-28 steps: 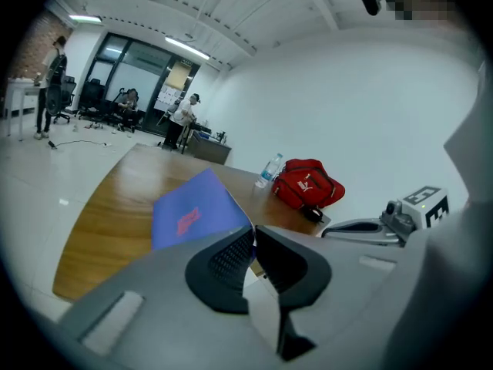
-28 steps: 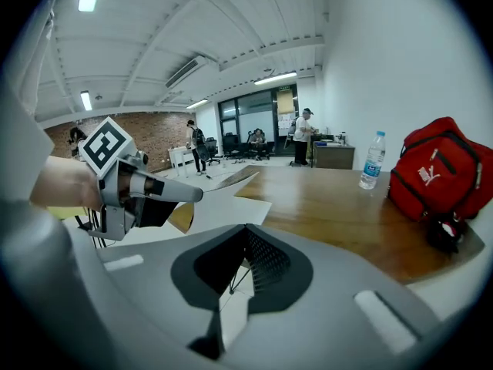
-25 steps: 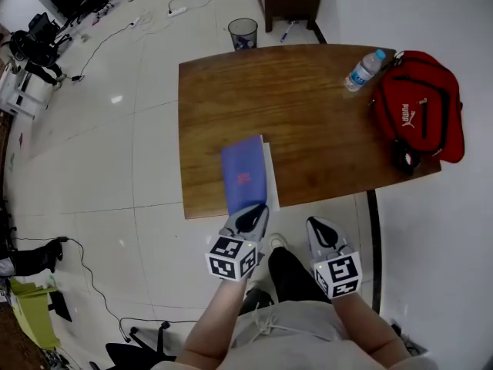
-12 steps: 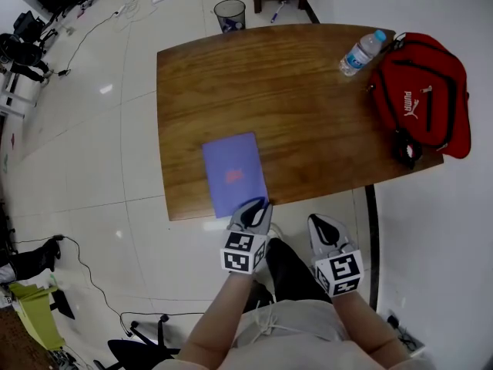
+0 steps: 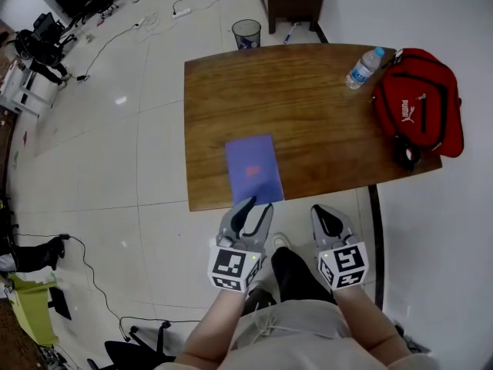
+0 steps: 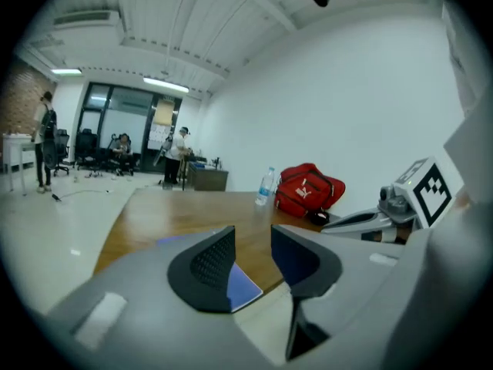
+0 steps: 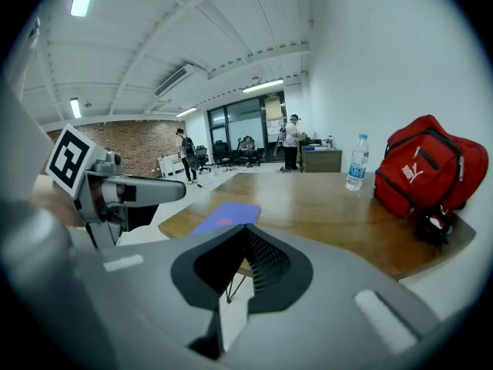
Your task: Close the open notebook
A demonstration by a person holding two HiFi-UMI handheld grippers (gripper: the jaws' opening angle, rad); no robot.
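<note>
**Left gripper pulls off the closed notebook**

Since a second ago the left gripper (image 5: 254, 206) has drawn back from the notebook's near edge toward the bottom of the head view, and the white page that then showed beside the cover is now covered. It hangs just below the table's (image 5: 308, 106) front edge, clear of the wood. In the left gripper view its jaws are apart and opening, with nothing gripped between them; only a corner of the purple cover shows behind the left jaw.

The notebook (image 5: 253, 169) lies shut and flat, purple cover up, at centre-left of the head view. Its lower edge sits almost at the table's front edge.

The right gripper (image 5: 323, 213) sits to the right of the left one, also below the table edge, apart from the notebook. In the right gripper view its jaws meet, holding nothing.

At the upper right of the head view a water bottle (image 5: 364, 68) lies just beside a red bag (image 5: 420, 102). A waste bin (image 5: 246, 33) stands on the floor past the table's far edge.
</note>
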